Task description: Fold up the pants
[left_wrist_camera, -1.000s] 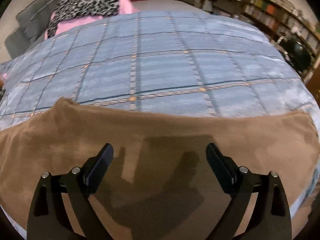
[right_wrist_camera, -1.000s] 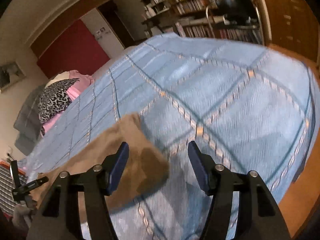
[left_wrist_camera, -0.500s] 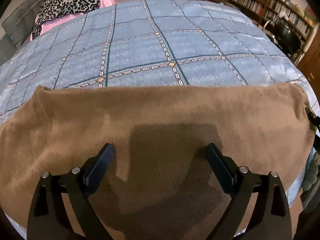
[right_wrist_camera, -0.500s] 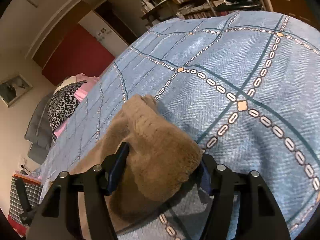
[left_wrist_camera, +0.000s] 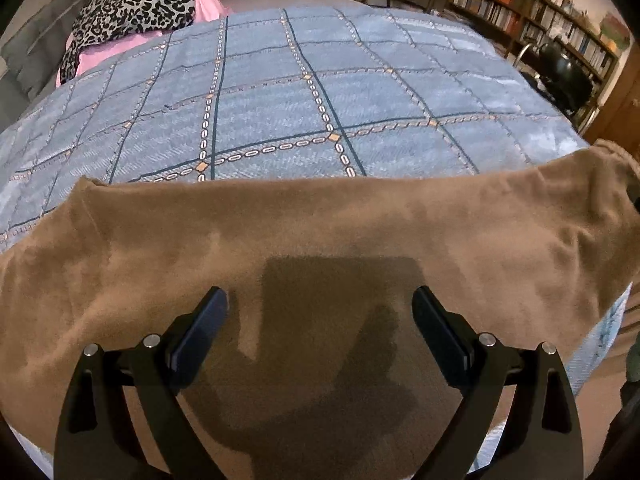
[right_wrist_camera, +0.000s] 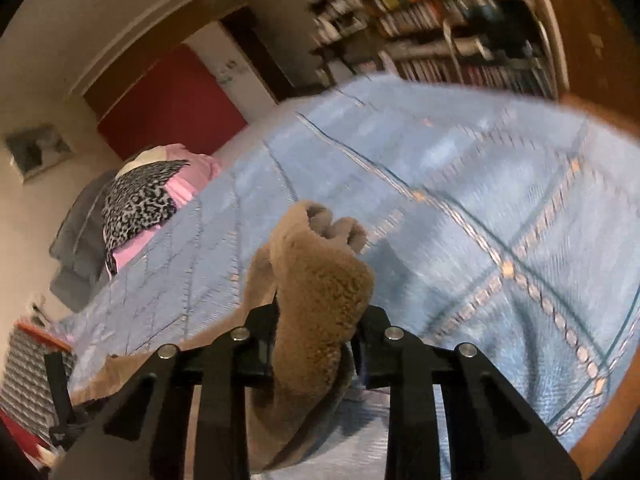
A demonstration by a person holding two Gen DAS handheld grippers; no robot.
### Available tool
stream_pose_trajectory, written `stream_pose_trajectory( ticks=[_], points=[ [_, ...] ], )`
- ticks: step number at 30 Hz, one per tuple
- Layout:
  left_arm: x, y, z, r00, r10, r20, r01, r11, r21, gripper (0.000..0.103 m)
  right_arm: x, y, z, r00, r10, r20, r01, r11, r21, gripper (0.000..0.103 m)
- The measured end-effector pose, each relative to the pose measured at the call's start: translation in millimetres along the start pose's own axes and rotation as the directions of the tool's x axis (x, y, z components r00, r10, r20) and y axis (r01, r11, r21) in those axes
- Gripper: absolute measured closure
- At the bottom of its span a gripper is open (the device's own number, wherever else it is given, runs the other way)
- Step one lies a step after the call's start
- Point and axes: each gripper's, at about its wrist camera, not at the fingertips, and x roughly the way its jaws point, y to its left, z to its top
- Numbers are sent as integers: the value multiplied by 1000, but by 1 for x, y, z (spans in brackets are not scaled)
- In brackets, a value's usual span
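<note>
The brown fleece pants lie spread across the near edge of a bed with a blue checked cover. My left gripper is open, hovering just above the middle of the pants with nothing between its fingers. My right gripper is shut on a bunched end of the pants and holds it lifted above the bed cover. The gripped fabric hides the right fingertips. In the left wrist view the pants' right end rises at the frame edge.
A leopard-print and pink pile sits at the bed's far left corner. Bookshelves and a black chair stand beyond the bed's right side. A striped item sits at the lower left in the right wrist view.
My right gripper closed on the end of the pants and lifted it off the bed. My left gripper moved forward over the pants and stayed open.
</note>
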Motion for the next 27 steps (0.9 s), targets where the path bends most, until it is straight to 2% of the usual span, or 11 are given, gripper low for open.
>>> stream_pose_trajectory(
  ticks=[4, 8, 15, 17, 22, 27],
  points=[
    [-10, 9, 0, 999, -32, 14, 33, 999, -32, 8, -20, 48, 6, 998, 34, 55, -28, 994, -109, 75],
    [-21, 30, -2, 998, -62, 31, 64, 994, -85, 8, -36, 89, 5, 993, 92, 72, -78, 981, -175, 75],
    [-34, 79, -14, 996, -70, 60, 80, 979, -187, 8, -49, 185, -16, 976, 210, 55, -182, 930, -318, 75],
    [-39, 100, -20, 996, -62, 71, 77, 971, -225, 8, -49, 210, -25, 974, 221, 54, -187, 912, -366, 75],
    [-46, 149, -38, 996, -16, 83, 41, 950, -308, 8, -40, 266, -59, 966, 257, -16, -236, 859, -455, 75],
    [-55, 195, -60, 996, 14, 85, 19, 926, -378, 8, -18, 302, -96, 961, 258, -100, -274, 832, -482, 75]
  ],
)
